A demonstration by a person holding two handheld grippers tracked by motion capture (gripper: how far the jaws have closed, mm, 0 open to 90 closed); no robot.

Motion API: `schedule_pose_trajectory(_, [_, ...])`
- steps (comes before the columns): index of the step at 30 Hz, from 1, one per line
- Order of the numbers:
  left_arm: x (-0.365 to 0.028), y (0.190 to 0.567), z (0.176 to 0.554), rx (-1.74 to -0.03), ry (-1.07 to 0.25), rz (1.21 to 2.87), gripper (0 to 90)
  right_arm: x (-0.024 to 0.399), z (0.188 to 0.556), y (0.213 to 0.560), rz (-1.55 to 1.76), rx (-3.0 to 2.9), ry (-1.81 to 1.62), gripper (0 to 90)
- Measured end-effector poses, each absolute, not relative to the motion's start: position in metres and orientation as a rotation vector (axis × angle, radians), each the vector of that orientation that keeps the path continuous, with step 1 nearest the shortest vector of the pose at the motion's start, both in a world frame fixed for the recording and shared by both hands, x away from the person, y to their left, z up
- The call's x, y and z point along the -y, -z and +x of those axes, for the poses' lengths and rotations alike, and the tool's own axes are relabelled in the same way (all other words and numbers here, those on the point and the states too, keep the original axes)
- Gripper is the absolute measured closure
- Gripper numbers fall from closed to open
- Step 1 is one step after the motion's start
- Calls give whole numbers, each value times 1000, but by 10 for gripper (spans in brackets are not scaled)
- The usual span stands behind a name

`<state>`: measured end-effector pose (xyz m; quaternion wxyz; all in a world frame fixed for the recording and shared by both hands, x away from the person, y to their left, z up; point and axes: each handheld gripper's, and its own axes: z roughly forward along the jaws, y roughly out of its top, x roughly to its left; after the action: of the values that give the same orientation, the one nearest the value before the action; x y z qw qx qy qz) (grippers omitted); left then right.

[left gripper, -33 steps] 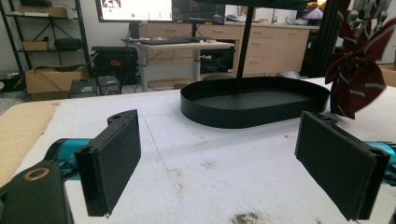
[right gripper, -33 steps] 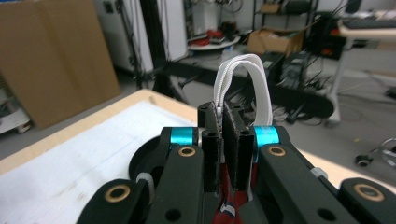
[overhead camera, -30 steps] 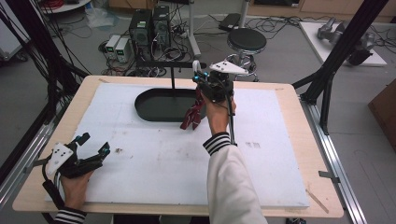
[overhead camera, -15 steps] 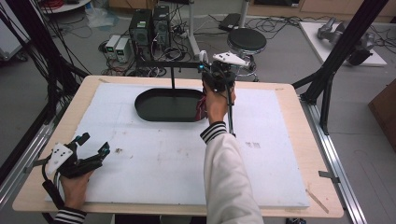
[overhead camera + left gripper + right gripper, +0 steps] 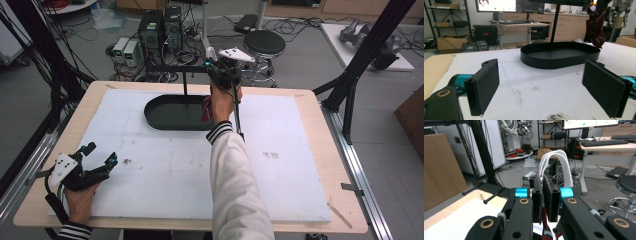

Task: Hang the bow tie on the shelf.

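Observation:
My right gripper is raised over the right end of a black oval tray, near the tray's thin upright post and top bar. Its jaws are shut on a pair of white looped straps. A dark red patterned cloth item hangs from those straps below the hand. It also appears as the red cloth item above the tray. My left gripper rests low at the table's near left corner. Its pads stand wide apart, so the gripper is open with nothing between them.
The tray stands on a white foam sheet covering the wooden table. Black frame struts rise at both table sides. A stool and computer boxes stand on the floor beyond the far edge. Two black rods stick out beneath the right gripper.
The right hand has carried the red item away from me, toward the far edge and the stand's top bar. The left gripper has stayed put.

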<state>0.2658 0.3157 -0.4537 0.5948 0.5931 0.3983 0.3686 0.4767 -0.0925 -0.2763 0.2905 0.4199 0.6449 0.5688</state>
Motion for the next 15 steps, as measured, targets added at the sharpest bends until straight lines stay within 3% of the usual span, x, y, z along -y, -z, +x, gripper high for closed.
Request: schedule_pose_trajectory(15, [-316, 454, 265, -924, -859, 1380, 147, 91, 493, 296, 1190, -1877, -1549, 858])
